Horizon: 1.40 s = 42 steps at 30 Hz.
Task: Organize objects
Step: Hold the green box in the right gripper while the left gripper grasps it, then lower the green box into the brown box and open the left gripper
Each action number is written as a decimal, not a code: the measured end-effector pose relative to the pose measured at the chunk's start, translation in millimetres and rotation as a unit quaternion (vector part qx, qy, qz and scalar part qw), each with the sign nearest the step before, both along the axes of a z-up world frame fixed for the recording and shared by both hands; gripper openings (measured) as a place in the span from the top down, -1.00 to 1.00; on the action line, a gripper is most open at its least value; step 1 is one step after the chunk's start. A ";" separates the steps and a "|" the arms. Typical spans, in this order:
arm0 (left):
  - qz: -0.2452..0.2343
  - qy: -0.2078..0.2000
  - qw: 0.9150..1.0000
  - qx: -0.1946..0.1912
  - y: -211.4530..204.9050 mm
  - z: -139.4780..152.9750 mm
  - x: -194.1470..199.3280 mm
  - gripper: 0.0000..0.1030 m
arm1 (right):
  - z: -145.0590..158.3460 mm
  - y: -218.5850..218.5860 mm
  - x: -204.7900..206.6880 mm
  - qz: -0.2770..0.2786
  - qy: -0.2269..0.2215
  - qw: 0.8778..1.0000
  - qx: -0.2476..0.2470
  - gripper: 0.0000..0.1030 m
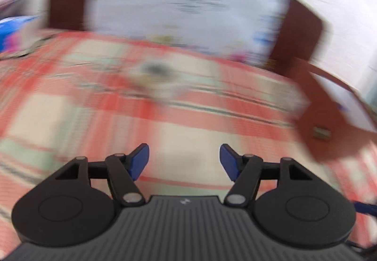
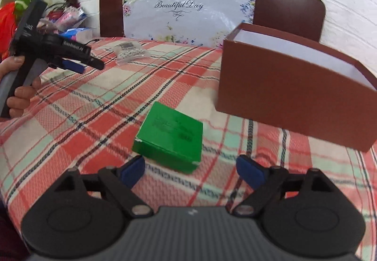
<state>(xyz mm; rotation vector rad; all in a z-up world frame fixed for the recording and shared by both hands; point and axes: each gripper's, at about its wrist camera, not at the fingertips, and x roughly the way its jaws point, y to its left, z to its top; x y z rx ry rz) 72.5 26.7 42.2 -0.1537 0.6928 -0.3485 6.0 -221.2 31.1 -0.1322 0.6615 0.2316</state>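
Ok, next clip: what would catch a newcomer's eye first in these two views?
Probably the bright green box, lying flat on the red plaid cloth just ahead of the right gripper, whose jaws are open and empty. To its right stands a big open brown box with a white inside. The left gripper is also open and empty, and its own view is smeared by motion blur.

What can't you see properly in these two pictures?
- Left wrist view: all smeared by motion blur, so the small bag on the tablecloth is only a grey blob.
- Right wrist view: the brown box hides its own inside behind its front wall.
- Right wrist view: the print on the green box is too small and blurred to read.
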 end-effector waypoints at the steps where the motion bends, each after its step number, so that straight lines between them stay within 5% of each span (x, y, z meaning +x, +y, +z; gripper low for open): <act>1: -0.037 0.002 0.999 -0.001 -17.7 5.0 -7.4 -0.31 | 0.3 -0.1 -0.5 0.002 -0.001 1.000 0.006 -0.71; 6: -0.151 0.028 0.988 0.020 -83.2 14.0 -38.8 -0.31 | 3.2 6.4 -2.2 0.021 -0.010 1.000 0.015 -0.70; 13: -0.170 0.121 0.978 0.034 -114.9 -17.3 -46.0 -0.28 | -0.8 11.0 4.0 0.033 -0.002 0.999 0.030 -0.69; 16: -0.188 0.111 0.976 0.026 -123.4 -16.6 -50.2 0.10 | -8.2 13.6 16.8 0.036 0.024 0.998 0.042 -0.29; 19: -0.188 0.095 0.977 0.025 -127.4 1.7 -45.0 0.20 | -4.6 18.1 17.6 0.020 -0.002 0.999 0.030 -0.25; 25: -0.222 -0.021 0.975 -0.007 -146.3 83.0 -34.5 0.27 | 52.6 0.7 7.0 -0.018 -0.151 0.988 0.015 -0.26; 28: -0.225 -0.064 0.972 0.000 -175.7 98.5 -9.1 0.26 | 77.3 -15.0 34.4 -0.048 -0.186 0.981 0.007 -0.27; 32: -0.222 -0.044 0.974 -0.016 -212.4 93.5 38.5 0.26 | 83.8 -45.0 80.2 -0.091 -0.178 0.979 0.030 -0.27; 38: -0.214 -0.041 0.976 0.010 -243.6 78.8 69.4 0.24 | 66.1 -68.5 127.4 -0.133 -0.143 0.980 0.035 -0.32; 39: -0.203 -0.041 0.978 0.021 -246.4 76.3 72.9 0.19 | 62.6 -69.5 134.2 -0.139 -0.139 0.980 0.033 -0.39; 40: -0.193 -0.041 0.980 0.032 -249.2 73.3 77.2 0.04 | 59.5 -69.0 139.9 -0.146 -0.137 0.979 0.026 -0.68; 42: -0.179 -0.038 0.982 0.042 -247.6 72.0 81.5 0.01 | 54.9 -69.9 143.2 -0.158 -0.138 0.977 0.020 -0.72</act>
